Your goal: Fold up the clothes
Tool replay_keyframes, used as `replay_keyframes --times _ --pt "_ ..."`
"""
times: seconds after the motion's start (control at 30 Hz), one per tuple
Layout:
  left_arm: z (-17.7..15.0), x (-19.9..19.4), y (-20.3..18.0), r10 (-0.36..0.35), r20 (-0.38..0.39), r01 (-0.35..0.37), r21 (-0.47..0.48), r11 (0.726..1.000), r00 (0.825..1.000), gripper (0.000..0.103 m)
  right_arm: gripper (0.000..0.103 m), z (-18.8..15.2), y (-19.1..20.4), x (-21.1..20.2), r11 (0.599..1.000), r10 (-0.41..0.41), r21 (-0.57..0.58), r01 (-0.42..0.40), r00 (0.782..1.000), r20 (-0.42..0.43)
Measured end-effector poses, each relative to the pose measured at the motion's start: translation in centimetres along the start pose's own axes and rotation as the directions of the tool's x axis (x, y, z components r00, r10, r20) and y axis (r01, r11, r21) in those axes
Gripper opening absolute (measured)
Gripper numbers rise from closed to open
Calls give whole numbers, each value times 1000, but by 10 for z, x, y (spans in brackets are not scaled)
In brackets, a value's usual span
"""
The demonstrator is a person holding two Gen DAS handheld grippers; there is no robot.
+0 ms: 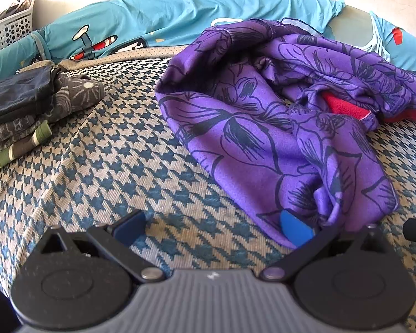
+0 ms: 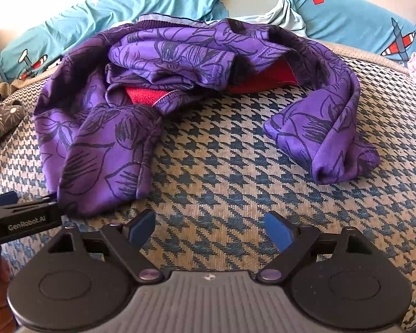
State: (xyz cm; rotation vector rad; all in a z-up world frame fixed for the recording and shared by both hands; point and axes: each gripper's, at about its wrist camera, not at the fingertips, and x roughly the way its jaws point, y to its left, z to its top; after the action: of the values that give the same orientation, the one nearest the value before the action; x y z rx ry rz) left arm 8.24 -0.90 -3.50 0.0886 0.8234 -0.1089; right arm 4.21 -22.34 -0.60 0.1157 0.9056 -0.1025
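Observation:
A crumpled purple garment [image 1: 263, 127] with dark flower outlines and a red lining [image 1: 344, 105] lies on the houndstooth cover [image 1: 124, 166]. My left gripper [image 1: 212, 229] is open just above the cover. Its right pad [image 1: 294, 230] sits against the garment's near hem, and its left pad [image 1: 130, 227] is over bare cover. In the right wrist view the same garment [image 2: 111, 138] spreads from the left round to a sleeve end [image 2: 332, 149] on the right. My right gripper [image 2: 209, 229] stands open over bare cover between these two parts, with nothing between its fingers.
A stack of folded dark clothes [image 1: 19, 116] sits at the left, with a white perforated basket [image 1: 8, 30] behind it. A blue sheet with aeroplane prints [image 1: 152, 19] runs along the back. The left gripper's finger [image 2: 22, 216] shows at the right wrist view's left edge.

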Motion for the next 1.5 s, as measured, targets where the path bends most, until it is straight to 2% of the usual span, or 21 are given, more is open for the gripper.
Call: replay_keyframes --times 1.5 --pt "-3 -1 -1 5 14 -5 10 1000 1000 103 86 -4 9 4 998 -15 -62 15 1000 -7"
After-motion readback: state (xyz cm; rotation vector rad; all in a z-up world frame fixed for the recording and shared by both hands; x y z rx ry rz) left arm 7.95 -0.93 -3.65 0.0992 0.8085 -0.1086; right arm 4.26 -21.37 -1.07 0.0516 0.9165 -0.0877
